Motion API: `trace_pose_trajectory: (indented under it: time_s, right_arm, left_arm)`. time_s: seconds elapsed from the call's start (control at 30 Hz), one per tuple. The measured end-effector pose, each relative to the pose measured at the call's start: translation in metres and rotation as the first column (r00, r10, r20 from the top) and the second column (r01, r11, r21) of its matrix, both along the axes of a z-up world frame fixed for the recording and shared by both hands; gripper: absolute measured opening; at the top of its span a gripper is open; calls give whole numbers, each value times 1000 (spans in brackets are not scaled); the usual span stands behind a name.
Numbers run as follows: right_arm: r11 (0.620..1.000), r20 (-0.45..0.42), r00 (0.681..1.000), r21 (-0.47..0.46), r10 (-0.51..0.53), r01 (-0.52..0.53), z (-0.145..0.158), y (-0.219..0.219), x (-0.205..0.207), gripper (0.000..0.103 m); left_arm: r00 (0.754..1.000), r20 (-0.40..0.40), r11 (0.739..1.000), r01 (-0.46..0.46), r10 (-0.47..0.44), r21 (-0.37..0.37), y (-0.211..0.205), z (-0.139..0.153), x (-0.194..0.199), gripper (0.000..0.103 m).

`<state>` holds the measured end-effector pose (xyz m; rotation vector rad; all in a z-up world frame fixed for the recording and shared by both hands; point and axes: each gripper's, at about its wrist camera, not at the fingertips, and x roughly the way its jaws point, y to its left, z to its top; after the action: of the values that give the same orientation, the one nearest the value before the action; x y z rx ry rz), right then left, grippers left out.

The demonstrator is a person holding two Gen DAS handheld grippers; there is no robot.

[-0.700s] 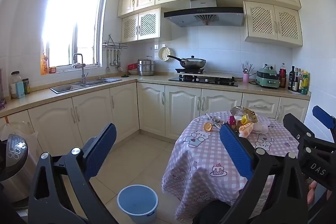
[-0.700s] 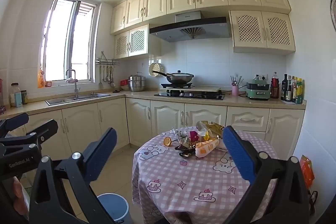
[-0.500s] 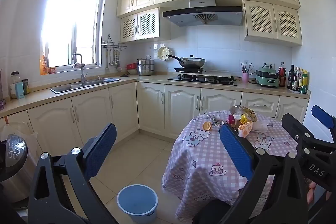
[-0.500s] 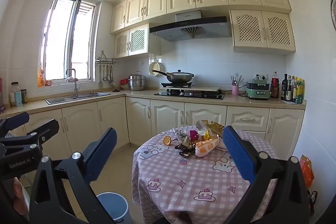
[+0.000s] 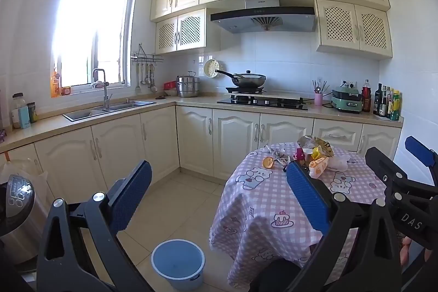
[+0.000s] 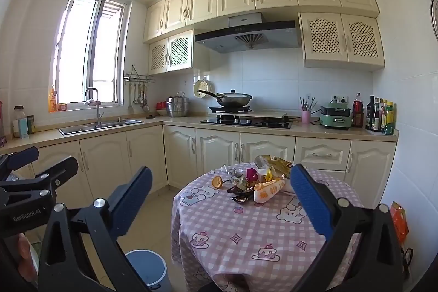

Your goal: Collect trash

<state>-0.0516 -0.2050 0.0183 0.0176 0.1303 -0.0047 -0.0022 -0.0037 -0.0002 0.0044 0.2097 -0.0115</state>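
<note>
A heap of trash (image 6: 260, 178) lies at the far side of a round table with a pink checked cloth (image 6: 246, 231): crumpled wrappers, an orange bread bag (image 6: 267, 189) and an orange peel (image 6: 217, 181). The heap also shows in the left wrist view (image 5: 312, 158). A blue bin (image 5: 178, 262) stands on the floor left of the table, also in the right wrist view (image 6: 147, 268). My left gripper (image 5: 219, 196) is open and empty, above the floor beside the table. My right gripper (image 6: 221, 196) is open and empty, short of the trash.
Cream cabinets and a counter with a sink (image 5: 109, 108), hob (image 5: 262, 100) and bottles (image 5: 388, 103) run behind the table. A rice cooker (image 5: 16, 199) stands at the left. The right gripper's body (image 5: 405, 182) shows at the right of the left wrist view.
Both views have shifted only slightly; the left gripper has drifted a little. Both grippers stay open and empty.
</note>
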Motion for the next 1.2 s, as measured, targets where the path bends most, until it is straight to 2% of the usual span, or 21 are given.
trace_pose_trajectory:
  time_s: [1.2]
  right_arm:
    - [1000,0,1000,-5,1,-1,0,3,2,99]
  left_arm:
    - [1000,-4,1000,1,-1,1,2,0,3,96]
